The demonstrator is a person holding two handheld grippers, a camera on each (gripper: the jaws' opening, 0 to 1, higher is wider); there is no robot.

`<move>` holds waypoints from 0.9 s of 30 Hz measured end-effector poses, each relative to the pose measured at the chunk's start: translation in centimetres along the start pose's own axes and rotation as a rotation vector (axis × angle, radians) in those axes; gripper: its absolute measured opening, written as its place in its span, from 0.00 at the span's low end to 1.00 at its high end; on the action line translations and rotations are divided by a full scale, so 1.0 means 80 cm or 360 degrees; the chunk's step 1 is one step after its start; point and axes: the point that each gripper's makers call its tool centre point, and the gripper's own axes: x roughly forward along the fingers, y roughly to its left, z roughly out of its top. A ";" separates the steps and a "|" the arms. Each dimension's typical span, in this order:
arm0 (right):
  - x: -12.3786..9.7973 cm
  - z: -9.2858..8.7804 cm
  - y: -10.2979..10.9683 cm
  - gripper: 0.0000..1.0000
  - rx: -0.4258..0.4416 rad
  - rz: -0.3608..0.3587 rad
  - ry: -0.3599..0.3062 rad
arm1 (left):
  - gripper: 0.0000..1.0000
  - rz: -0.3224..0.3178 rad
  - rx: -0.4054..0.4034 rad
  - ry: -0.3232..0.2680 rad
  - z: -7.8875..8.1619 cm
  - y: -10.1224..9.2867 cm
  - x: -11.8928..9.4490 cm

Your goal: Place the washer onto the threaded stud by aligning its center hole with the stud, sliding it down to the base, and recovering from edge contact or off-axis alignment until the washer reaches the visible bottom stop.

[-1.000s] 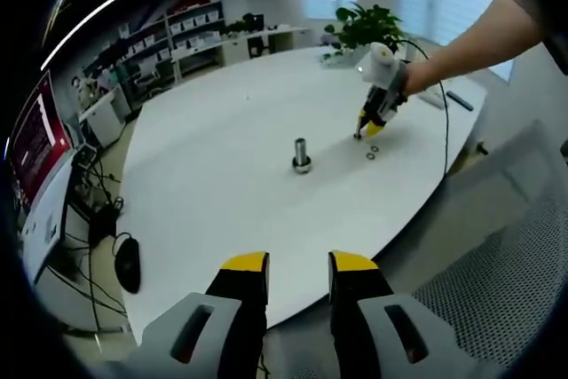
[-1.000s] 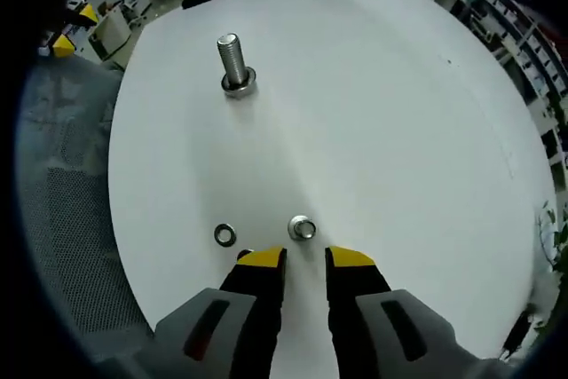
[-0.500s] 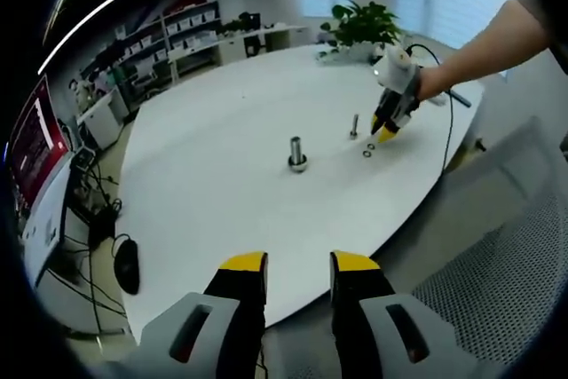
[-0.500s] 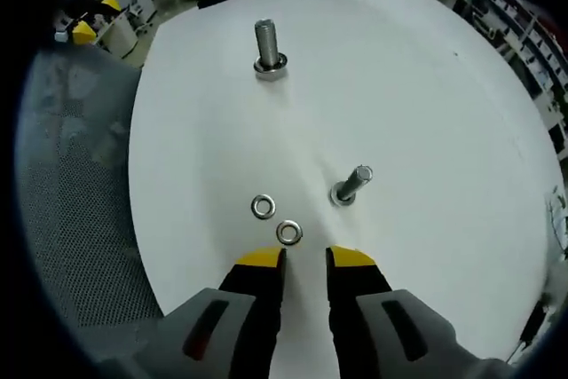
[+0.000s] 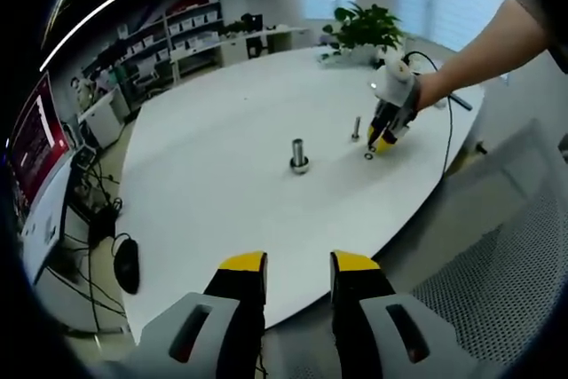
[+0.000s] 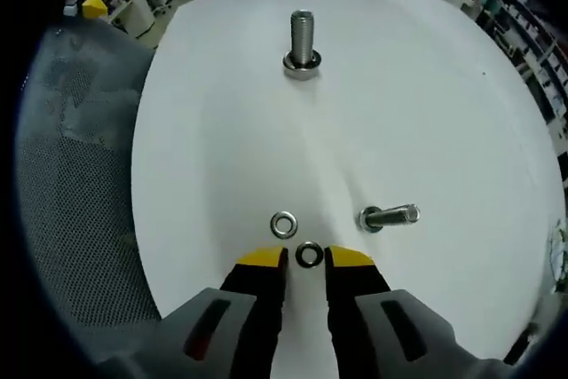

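Right gripper view: the right tool (image 6: 306, 259) sat at the bottom centre of the frame, its yellow-tipped jaws apart and low over the white table (image 6: 444, 95). A washer (image 6: 308, 254) lay flat on the table in the gap between the jaw tips; contact with either jaw could not be judged. A second washer (image 6: 284, 225) lay flat just up and left of the first, apart from it. To the right of centre stood a small bolt (image 6: 387, 216), head down on the table, its shank pointing toward the right of the frame. At the upper centre the large threaded stud (image 6: 302, 42) stood upright on its base, bare of any washer, well apart from both washers.

Left gripper view: the left tool (image 5: 298, 271) was at the bottom of the frame, jaws apart and holding nothing, beyond the near table edge. The stud (image 5: 299, 155) stood near the frame centre. The right tool (image 5: 379, 141), held by a person's hand (image 5: 424, 89), pointed down at the table in the upper right, beside the small bolt (image 5: 356, 128). A potted plant (image 5: 366, 26) stood at the far edge.
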 end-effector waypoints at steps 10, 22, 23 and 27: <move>0.000 -0.003 -0.001 0.16 -0.0114 0.0082 0.0140 | 0.26 -0.0003 0.0008 0.0007 0.000 -0.002 0.001; 0.003 -0.003 -0.001 0.15 -0.0181 0.0012 0.0375 | 0.26 -0.0016 0.0015 0.0017 -0.002 -0.003 0.002; 0.003 -0.003 -0.001 0.15 -0.0179 -0.0006 0.0406 | 0.26 -0.0011 0.0017 0.0010 -0.001 -0.002 0.002; 0.004 -0.003 0.002 0.14 -0.0241 -0.0048 0.0449 | 0.26 0.0002 -0.0001 -0.0002 0.001 0.001 0.000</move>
